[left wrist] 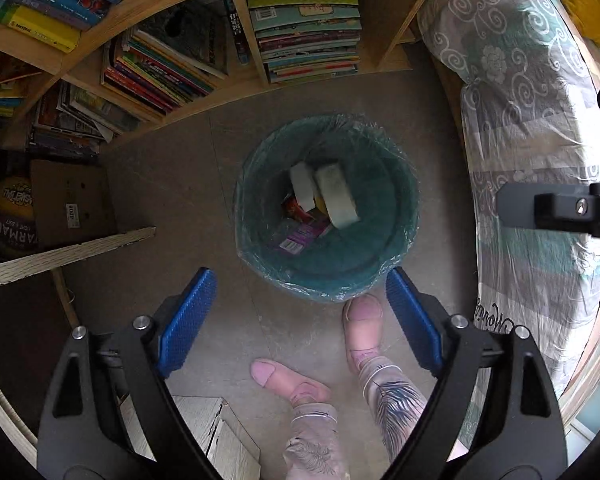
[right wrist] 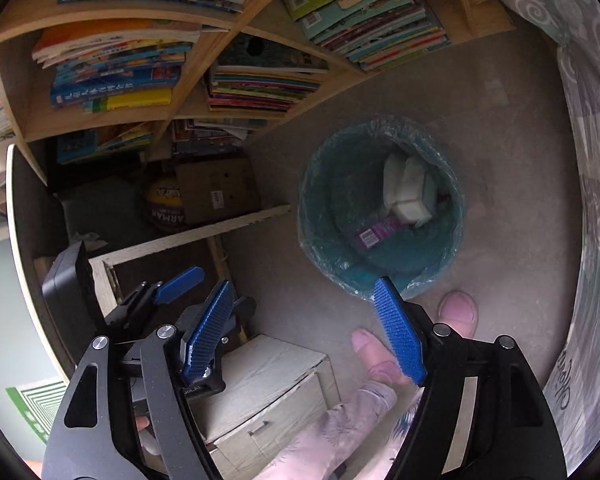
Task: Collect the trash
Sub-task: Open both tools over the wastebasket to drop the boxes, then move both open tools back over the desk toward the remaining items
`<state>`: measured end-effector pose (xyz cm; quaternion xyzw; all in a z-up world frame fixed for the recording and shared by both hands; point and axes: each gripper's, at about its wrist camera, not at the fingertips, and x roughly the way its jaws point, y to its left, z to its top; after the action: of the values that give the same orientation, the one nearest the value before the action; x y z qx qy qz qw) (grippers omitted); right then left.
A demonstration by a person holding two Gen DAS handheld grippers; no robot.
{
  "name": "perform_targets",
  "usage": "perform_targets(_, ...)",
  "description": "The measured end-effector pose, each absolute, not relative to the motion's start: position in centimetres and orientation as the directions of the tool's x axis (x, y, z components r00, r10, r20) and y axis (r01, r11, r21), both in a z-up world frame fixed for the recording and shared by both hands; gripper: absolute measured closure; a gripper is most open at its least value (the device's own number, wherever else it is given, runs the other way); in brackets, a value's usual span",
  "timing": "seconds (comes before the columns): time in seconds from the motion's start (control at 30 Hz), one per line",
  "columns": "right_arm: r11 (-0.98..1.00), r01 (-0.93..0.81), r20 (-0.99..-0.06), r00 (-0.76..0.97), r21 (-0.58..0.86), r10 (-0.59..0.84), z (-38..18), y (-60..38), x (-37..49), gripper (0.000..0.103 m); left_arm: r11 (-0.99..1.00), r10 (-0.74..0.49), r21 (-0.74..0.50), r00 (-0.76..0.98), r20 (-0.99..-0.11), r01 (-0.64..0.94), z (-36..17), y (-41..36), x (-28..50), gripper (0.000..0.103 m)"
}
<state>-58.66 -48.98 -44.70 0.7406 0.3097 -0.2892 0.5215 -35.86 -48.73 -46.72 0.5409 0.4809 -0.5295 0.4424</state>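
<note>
Two grippers hang above a grey floor (left wrist: 172,184) beside a round bin (left wrist: 326,208) lined with a teal plastic bag; the left gripper (left wrist: 300,312) points straight down with its blue pads spread wide and nothing between them; the right gripper (right wrist: 312,332) tilts toward the bin, its pads likewise wide apart and empty; in the right wrist view the left gripper (right wrist: 196,292) shows at lower left, apart from the bin. Inside the bin lie two white blocks (left wrist: 324,192) leaning together, a purple packet (left wrist: 300,238) below them, and a red and yellow wrapper (left wrist: 296,206) partly hidden under the blocks. A person's feet in pink slippers (left wrist: 362,316) stand just beside the near rim of the bin; a wooden bookshelf (left wrist: 236,88) packed with books rises behind it; a patterned bed cover (left wrist: 532,120) runs along the right; a cardboard box (left wrist: 72,204) and a ball (left wrist: 10,212) sit at the left under a desk edge (left wrist: 72,254).
</note>
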Motion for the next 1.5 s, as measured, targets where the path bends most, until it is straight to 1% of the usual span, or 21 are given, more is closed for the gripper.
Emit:
perform_targets(0.33,-0.269,0.744,-0.745,0.656,0.611,0.121,-42.5,-48.2,-59.9,0.03,-0.133,0.029,-0.022,-0.018,-0.999,0.991,-44.9,-48.1,-34.4,0.019)
perform_targets(0.63,-0.229,0.721,-0.725,0.684,0.655,0.082,-37.2,-46.8,-59.5,0.029,-0.139,-0.026,-0.005,-0.009,-1.0,0.99,-39.7,-47.0,-33.5,0.019)
perform_targets(0.77,-0.213,0.707,-0.712,0.699,0.674,0.068,-33.9,-46.0,-59.3,0.029,-0.13,-0.054,-0.009,-0.017,-0.998,0.991,-36.0,-46.0,-32.9,0.019)
perform_targets(0.97,-0.093,0.718,-0.718,0.695,0.69,0.038,-26.5,-45.0,-58.4,0.028,-0.123,-0.094,-0.008,-0.019,-0.995,0.992,-29.5,-44.0,-31.6,0.019)
perform_targets(1.07,-0.044,0.717,-0.717,0.697,0.696,0.018,-22.7,-44.6,-58.0,0.028,-0.124,-0.132,0.001,-0.016,-0.991,0.992,-25.6,-42.8,-30.9,0.019)
perform_targets(1.17,0.018,0.724,-0.724,0.69,0.69,-0.008,-18.8,-44.3,-57.4,0.028,-0.112,-0.177,-0.001,-0.021,-0.984,0.994,-21.8,-41.8,-29.9,0.015)
perform_targets(1.33,0.086,0.711,-0.712,0.702,0.698,-0.031,-14.4,-43.6,-55.9,0.028,-0.079,-0.221,-0.021,-0.038,-0.975,0.997,-16.9,-40.0,-28.0,0.014)
perform_targets(1.43,0.126,0.695,-0.698,0.716,0.708,-0.025,-12.4,-43.4,-54.5,0.027,-0.043,-0.254,-0.012,-0.023,-0.967,0.999,-14.4,-38.9,-26.8,0.014)
perform_targets(1.47,0.147,0.692,-0.697,0.716,0.707,-0.023,-11.7,-43.3,-53.9,0.024,-0.028,-0.265,-0.011,-0.018,-0.964,1.0,-13.7,-38.5,-26.2,0.013)
perform_targets(1.5,0.166,0.69,-0.697,0.717,0.704,-0.023,-11.0,-43.4,-53.4,0.022,-0.014,-0.274,-0.011,-0.014,-0.962,1.0,-13.1,-38.1,-25.7,0.012)
